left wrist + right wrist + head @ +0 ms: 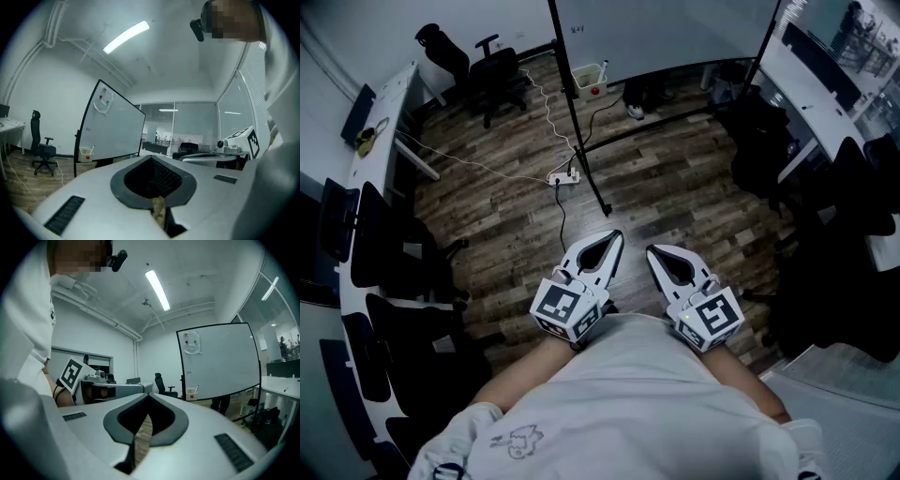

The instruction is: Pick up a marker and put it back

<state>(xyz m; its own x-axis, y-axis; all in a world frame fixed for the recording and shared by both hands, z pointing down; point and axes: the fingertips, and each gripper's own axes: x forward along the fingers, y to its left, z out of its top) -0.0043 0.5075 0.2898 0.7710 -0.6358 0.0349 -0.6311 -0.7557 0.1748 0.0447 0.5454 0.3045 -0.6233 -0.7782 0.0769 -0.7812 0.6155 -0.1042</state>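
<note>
1. Closest in, the left gripper (pixel 615 236) and the right gripper (pixel 653 251) sit side by side just in front of the person's torso and point forward. Each has its jaws pressed together at the tips with nothing between them, and only floor shows through the slit behind. The pick-up looks not yet begun, so the step in hand is the approach.
2. On the wooden floor ahead lie a power strip (pixel 564 177) and its white cable (pixel 487 169), beside the black foot of the stand (pixel 594 187). I would walk in to one side of these and keep both grippers level while moving.
3. Further on, a small pale holder (pixel 589 82) hangs low on the stand. The marker (pixel 603 67) stands tilted in it, its upper end above the rim. It is well apart from both grippers.
4. To take it cleanly, choose one gripper and spread its jaws before arriving. Come down over the free upper end and close on the barrel, not the holder's rim. Lift along the marker's own tilt so that the holder is not dragged.
5. Farthest, the whiteboard (pixel 220 362) rises behind the holder. Keep the idle gripper away from its face.
</note>
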